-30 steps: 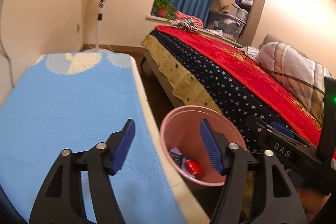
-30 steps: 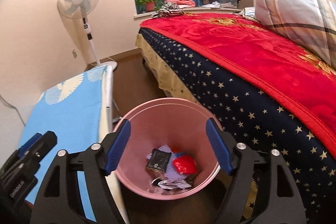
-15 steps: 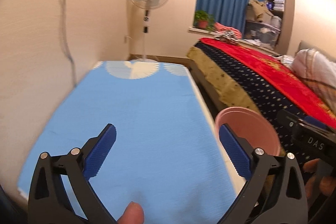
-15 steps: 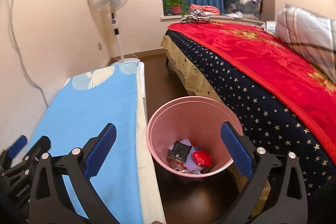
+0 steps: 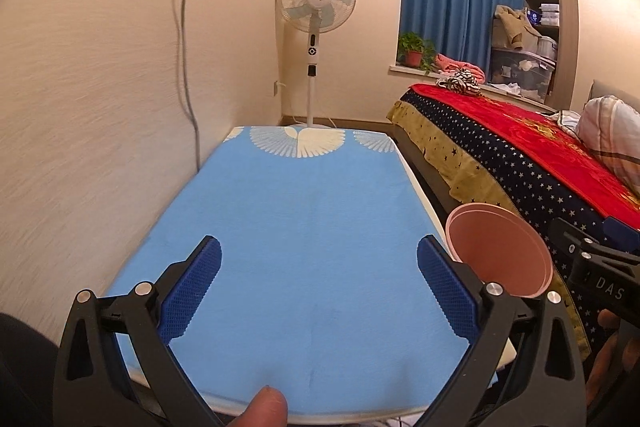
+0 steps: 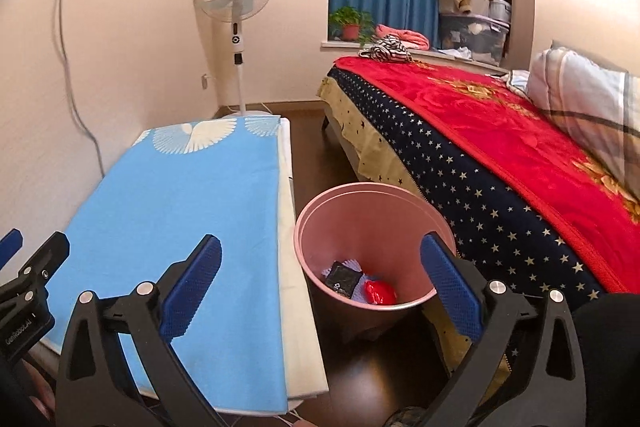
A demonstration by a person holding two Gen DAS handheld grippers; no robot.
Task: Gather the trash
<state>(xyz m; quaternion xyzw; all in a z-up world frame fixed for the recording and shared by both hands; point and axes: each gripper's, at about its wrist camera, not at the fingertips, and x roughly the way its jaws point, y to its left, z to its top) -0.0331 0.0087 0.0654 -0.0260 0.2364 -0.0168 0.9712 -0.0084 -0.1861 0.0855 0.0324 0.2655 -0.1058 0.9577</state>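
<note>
Both hand-held grippers, left (image 5: 318, 287) and right (image 6: 320, 287), have drawn back, jaws apart and empty, above the blue-covered bench (image 5: 304, 227); wrappers (image 6: 362, 287) lie in the round pink plastic bin (image 6: 372, 211) at right, suggesting collection is complete.

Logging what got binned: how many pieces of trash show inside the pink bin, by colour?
Inside the round pink plastic bin:
Black square wrapper: 1
Red crumpled wrapper: 1
Pale bluish paper scrap: 1
Total visible: 3; anything underneath is hidden.

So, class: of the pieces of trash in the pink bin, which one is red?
The crumpled red piece, lying right of the flat black packet in the pink bin.
</note>
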